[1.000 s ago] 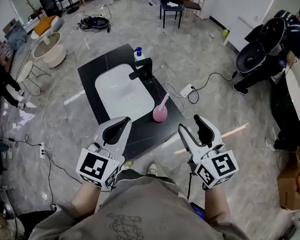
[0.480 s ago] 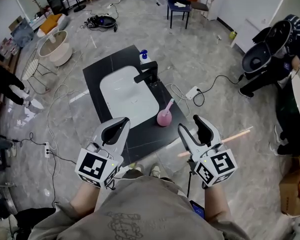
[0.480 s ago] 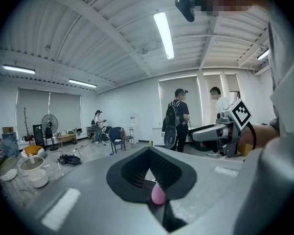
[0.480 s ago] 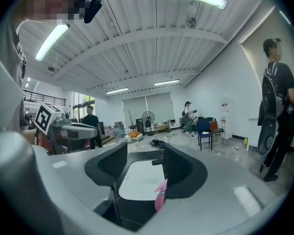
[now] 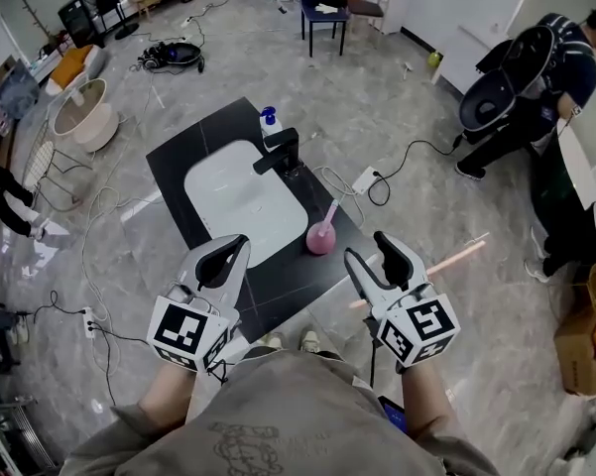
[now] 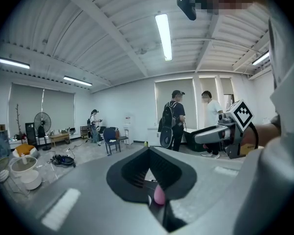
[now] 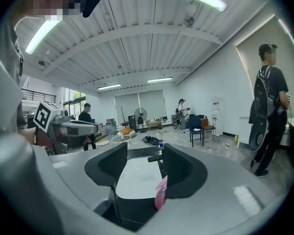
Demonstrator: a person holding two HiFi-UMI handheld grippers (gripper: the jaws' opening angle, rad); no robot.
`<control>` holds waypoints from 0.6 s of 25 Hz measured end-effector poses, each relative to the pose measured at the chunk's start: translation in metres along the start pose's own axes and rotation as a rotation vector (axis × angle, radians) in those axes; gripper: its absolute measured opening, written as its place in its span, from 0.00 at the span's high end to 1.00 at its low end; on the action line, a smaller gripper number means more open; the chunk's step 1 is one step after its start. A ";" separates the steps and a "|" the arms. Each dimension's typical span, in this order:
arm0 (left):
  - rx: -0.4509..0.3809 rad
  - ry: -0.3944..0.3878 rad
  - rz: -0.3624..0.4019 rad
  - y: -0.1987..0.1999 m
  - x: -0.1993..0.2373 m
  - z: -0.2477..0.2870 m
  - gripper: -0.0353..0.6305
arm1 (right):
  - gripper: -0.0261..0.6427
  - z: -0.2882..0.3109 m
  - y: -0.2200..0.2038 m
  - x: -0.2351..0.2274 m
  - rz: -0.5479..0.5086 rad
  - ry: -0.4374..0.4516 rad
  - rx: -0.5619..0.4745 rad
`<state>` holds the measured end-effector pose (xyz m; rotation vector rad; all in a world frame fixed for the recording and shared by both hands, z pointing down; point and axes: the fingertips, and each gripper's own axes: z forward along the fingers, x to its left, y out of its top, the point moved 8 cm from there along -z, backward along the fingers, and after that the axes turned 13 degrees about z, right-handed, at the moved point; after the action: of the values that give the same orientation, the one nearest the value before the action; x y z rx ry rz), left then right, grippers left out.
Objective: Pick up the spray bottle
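Pink bulbous plastic spray bottle (image 5: 319, 236) stands on black desk (image 5: 288, 271), ahead-left of right tool (image 5: 368, 247) — nearer, jaws wide, empty; neck tilts away. Left tool (image 5: 228, 249) pinched closed, empty.

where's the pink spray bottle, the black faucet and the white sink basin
pink round spray bottle (image 5: 319, 238): head view, its round body
black metal faucet (image 5: 284, 149): head view, its body
white sink basin (image 5: 240, 198): head view, bare middle

Two tools — left tool (image 5: 230, 248), right tool (image 5: 373, 254), one pink spray bottle (image 5: 319, 236), one blue-capped bottle (image 5: 269, 120), one faucet (image 5: 281, 152), one basin (image 5: 236, 194)
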<state>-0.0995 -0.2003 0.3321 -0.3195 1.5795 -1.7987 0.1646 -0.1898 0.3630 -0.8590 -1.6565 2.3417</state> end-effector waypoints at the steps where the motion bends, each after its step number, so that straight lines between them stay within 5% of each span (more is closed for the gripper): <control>1: -0.001 -0.004 0.001 -0.001 0.002 0.001 0.95 | 0.59 0.001 -0.002 0.000 0.003 -0.006 0.001; 15: 0.061 -0.033 -0.044 -0.048 0.003 0.033 0.95 | 0.53 0.061 -0.055 -0.023 0.029 -0.079 0.106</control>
<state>-0.0982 -0.2279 0.3841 -0.3563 1.5024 -1.8620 0.1404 -0.2284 0.4354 -0.7852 -1.5422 2.4874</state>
